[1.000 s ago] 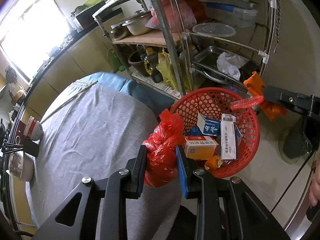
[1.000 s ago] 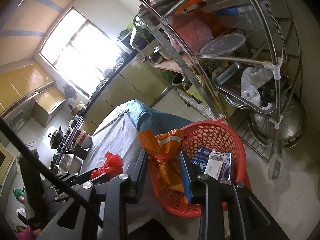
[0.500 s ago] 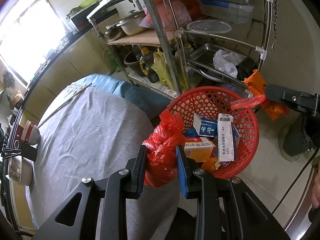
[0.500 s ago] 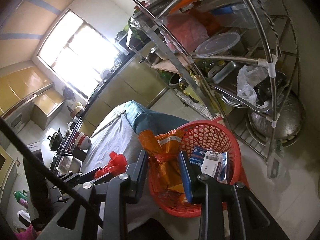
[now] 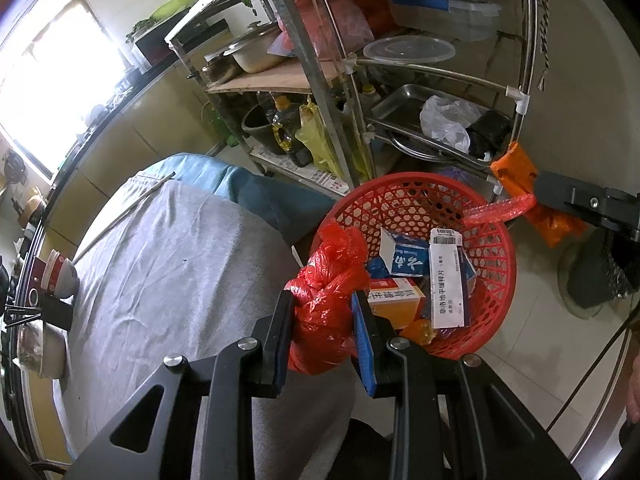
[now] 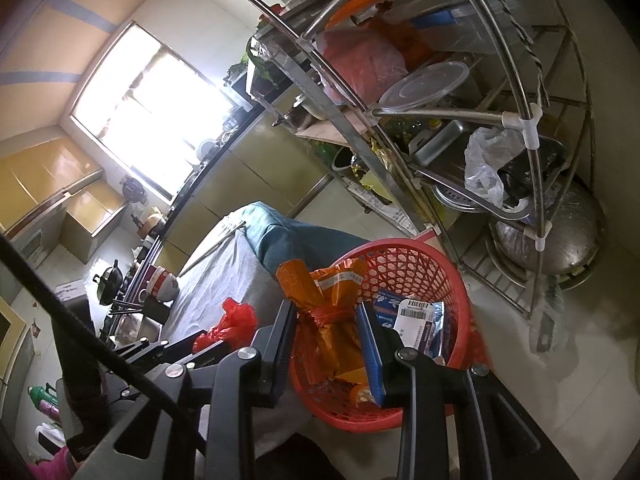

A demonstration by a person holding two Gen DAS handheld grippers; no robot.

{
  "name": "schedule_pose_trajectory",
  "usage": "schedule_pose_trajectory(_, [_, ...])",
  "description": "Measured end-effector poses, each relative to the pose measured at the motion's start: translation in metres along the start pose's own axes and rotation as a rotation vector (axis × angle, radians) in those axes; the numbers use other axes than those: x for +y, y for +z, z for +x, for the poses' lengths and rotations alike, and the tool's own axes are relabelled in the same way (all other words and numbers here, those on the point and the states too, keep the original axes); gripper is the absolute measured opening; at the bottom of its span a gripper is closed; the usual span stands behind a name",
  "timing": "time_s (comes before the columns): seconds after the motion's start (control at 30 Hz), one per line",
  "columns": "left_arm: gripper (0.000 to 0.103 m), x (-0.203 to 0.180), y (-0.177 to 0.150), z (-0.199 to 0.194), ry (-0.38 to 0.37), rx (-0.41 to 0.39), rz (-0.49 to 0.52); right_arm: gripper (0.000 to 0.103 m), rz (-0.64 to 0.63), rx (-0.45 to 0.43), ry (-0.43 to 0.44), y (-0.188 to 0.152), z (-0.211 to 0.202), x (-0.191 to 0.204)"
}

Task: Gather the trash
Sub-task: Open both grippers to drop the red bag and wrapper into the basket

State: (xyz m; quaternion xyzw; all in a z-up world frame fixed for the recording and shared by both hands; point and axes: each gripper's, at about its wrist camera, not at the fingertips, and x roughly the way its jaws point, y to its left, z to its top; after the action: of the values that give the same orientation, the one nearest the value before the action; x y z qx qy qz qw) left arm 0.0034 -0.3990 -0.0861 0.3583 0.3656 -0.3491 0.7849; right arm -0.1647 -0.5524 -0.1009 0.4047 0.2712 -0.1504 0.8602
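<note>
Had both grippers loaded here. The left gripper was clamped on a knotted red bag, jaws only partly closed because the bag filled the gap. The right gripper was pinched on an orange wrapper with a red band round its middle, long axis running up and away from the jaws.

What mattered was the basket. It sat on the floor just off the table's near right corner, already holding 3 or so boxes. From the left gripper it lay ahead and to the right, with the bag at its near rim, half over the grey cloth on the table. From the right gripper it was directly below and ahead, and the wrapper hung over the opening. So I'd say the right hand was nearer a clean drop, while the left needed a nudge to the right first.

Around it: a metal rack of pans and tubs stood right behind the basket, near its far rim, so overshooting forward looked risky. Bowls and cups sat along the table's left edge, well apart. In the left view, the wrapper showed over the basket's far right rim.
</note>
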Motion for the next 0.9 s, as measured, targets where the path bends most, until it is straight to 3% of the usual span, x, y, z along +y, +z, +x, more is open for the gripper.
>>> schedule_pose_trajectory(0.43, [0.03,-0.004,0.001,0.003,-0.006,-0.002,0.003,0.034,0.017,0.014,0.003,-0.004,0.004,-0.007])
schedule_pose_trajectory(0.83, [0.032,0.003,0.007,-0.001,-0.064,-0.062,-0.02,0.034,0.023,0.009,0.015,0.0,0.01,-0.002])
schedule_pose_trajectory(0.9, [0.037,0.004,0.008,-0.003,-0.073,-0.075,-0.018,0.035,0.026,0.009,0.016,0.001,0.013,0.0])
